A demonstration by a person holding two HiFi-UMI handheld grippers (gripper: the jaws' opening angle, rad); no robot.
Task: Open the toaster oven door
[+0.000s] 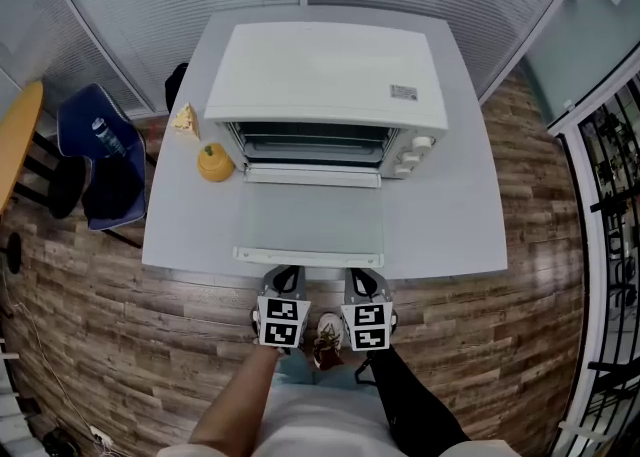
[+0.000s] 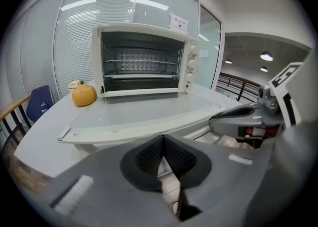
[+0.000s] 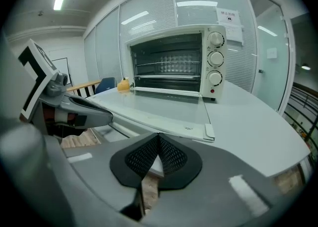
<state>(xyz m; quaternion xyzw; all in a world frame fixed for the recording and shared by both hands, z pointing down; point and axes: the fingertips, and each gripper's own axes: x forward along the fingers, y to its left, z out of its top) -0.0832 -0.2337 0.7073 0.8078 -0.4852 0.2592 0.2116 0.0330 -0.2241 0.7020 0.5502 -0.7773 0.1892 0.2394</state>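
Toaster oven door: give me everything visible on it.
The toaster oven door is fully open, folded down level in front of the white toaster oven and hinged along the oven's bottom front edge. It looks like a clear glass pane in a white frame, with a white bar handle on its outer edge, by the near side of the grey table. The left gripper and right gripper sit just short of the handle, jaws shut, touching nothing.
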